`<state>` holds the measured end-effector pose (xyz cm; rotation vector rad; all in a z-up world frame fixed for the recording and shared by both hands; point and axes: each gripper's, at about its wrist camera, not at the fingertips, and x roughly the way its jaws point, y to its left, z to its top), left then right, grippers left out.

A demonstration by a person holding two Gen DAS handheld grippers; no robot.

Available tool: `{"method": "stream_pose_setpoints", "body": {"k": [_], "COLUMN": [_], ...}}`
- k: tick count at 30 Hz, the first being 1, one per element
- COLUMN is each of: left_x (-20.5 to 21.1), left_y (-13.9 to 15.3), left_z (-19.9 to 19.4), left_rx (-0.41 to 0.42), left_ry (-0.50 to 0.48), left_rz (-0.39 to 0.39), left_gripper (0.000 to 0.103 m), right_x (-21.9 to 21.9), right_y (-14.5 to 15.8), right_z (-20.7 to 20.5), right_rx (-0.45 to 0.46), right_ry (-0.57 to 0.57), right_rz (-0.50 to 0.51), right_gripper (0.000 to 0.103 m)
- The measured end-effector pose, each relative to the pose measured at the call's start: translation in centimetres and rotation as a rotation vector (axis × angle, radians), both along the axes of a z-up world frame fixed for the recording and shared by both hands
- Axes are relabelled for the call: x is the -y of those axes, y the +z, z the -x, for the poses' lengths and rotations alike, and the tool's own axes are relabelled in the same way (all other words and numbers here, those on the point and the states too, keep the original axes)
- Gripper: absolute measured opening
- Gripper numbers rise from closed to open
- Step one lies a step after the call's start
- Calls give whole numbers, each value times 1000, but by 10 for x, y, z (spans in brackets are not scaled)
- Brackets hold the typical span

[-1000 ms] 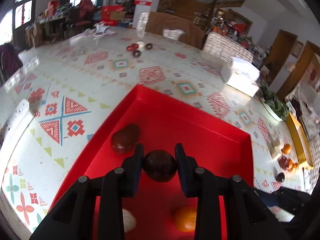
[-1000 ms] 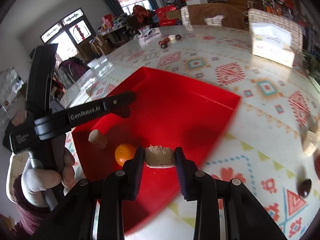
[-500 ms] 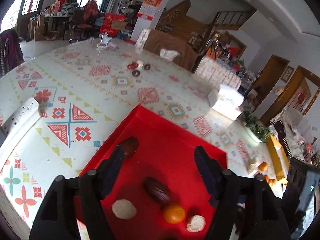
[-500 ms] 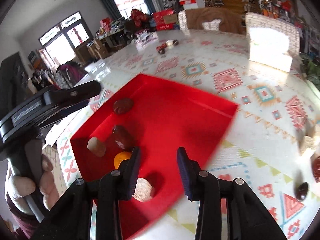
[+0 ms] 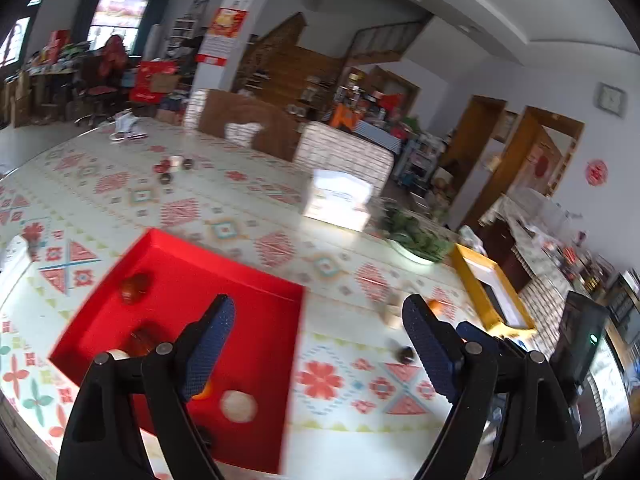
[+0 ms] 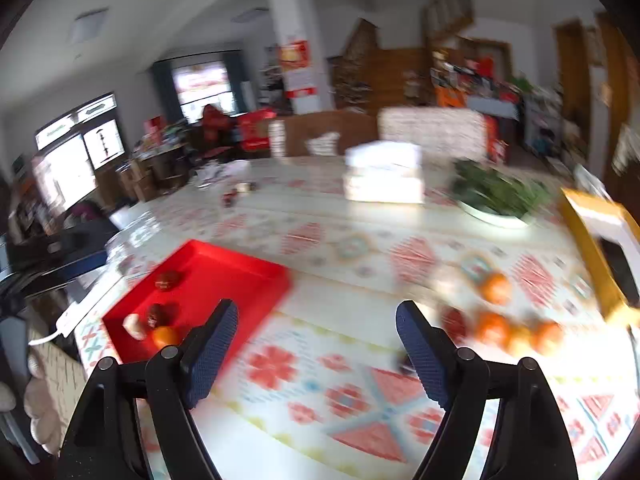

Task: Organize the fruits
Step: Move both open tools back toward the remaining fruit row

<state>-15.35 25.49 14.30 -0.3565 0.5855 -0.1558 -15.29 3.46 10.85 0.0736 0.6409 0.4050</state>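
Both grippers released fruit — jaws just opened, empty.

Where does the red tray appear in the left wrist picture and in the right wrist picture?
Left wrist view: the red tray lies at lower left, partly behind the left finger.
Right wrist view: the red tray lies at left of centre, above the left finger.
Shared landmark: the white tissue box farther back on the table.

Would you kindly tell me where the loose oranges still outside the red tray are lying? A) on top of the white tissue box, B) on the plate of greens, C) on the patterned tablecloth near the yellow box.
C: the oranges lie on the patterned tablecloth beside the yellow box, well clear of the red tray.
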Motion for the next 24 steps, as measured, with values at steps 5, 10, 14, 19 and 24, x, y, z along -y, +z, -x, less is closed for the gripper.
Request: {"method": "stream_pose_setpoints", "body": {"k": [5, 10, 14, 19, 24], "left_x": [37, 61, 83, 110, 137], "left_y": [3, -16, -43, -78, -99], "left_z": [5, -6, -28, -49, -64], "left_rx": [0, -47, -116, -203, -245], "left_ry": [-55, -84, -118, -178, -251], "left_rz": [-6, -13, -11, -37, -74], "left_gripper": [86, 89, 89, 89, 87], "right_x": [92, 148, 155, 164, 190], "right_y": [-3, -17, -37, -51, -54], "right_z": [3, 0, -10, -26, -43], "right_rx": [-61, -113, -168, -189, -188], "right_ry": [-129, -181, -160, -158, -210], "right_rz": [-63, -92, -94, -116, -110], "right_gripper": [85, 71, 51, 50, 50]}}
